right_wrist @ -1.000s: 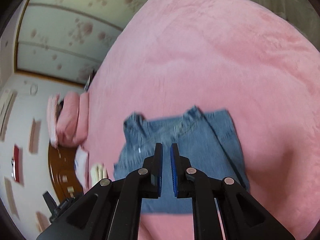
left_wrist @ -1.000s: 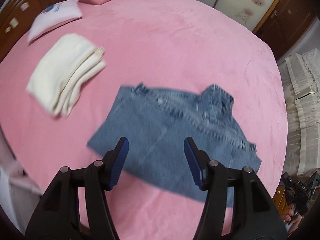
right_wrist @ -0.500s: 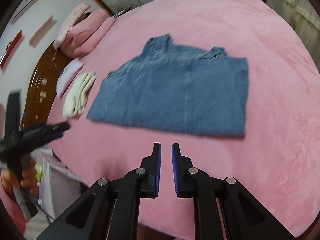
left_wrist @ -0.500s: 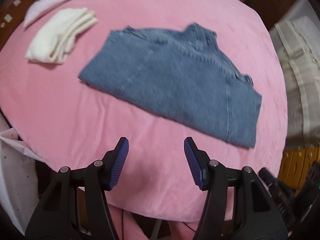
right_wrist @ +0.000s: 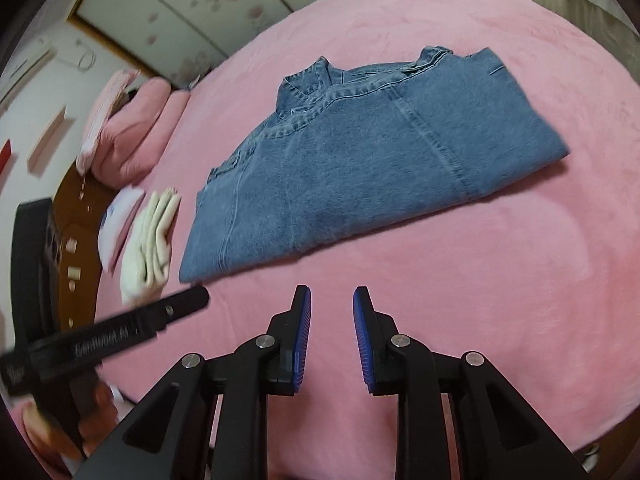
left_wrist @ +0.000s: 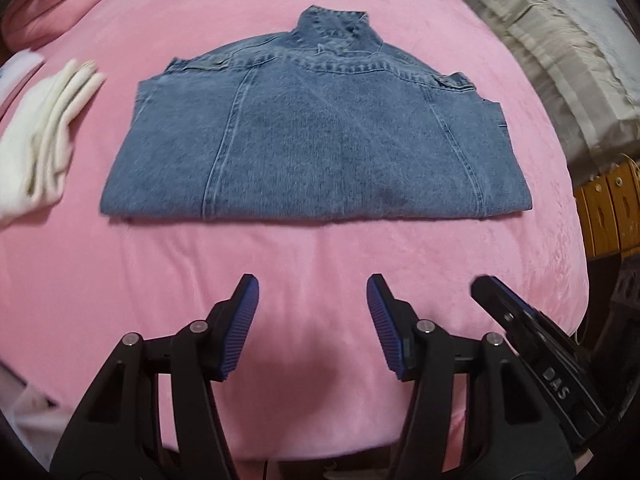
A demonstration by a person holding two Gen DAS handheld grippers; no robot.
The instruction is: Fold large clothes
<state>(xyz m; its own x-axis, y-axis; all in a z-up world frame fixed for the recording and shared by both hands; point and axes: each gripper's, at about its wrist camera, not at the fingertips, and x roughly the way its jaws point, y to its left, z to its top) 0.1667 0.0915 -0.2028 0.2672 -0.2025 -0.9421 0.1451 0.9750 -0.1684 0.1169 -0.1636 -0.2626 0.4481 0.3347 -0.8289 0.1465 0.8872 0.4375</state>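
Observation:
A folded blue denim jacket (left_wrist: 316, 136) lies back side up on the pink bed cover (left_wrist: 304, 264), collar at the far end; it also shows in the right wrist view as the jacket (right_wrist: 360, 160). My left gripper (left_wrist: 313, 292) hovers over bare cover just short of the jacket's near folded edge, its jaws closing a little with nothing between them. My right gripper (right_wrist: 332, 304) is likewise short of that edge, jaws opening and empty. The right gripper also shows at the left wrist view's right edge (left_wrist: 520, 320); the left gripper crosses the right wrist view's left side (right_wrist: 120, 332).
A folded cream garment (left_wrist: 44, 128) lies left of the jacket, also seen as the cream garment (right_wrist: 152, 240). Pink pillows (right_wrist: 132, 132) and a wooden headboard (right_wrist: 76, 220) stand far left. A beige covered sofa (left_wrist: 560, 40) and wooden furniture (left_wrist: 612, 208) border the bed's right edge.
Both grippers have pulled back off the jacket toward the bed's near edge and sunk lower. The right jaws have parted from nearly shut; the jacket lies still, folded.

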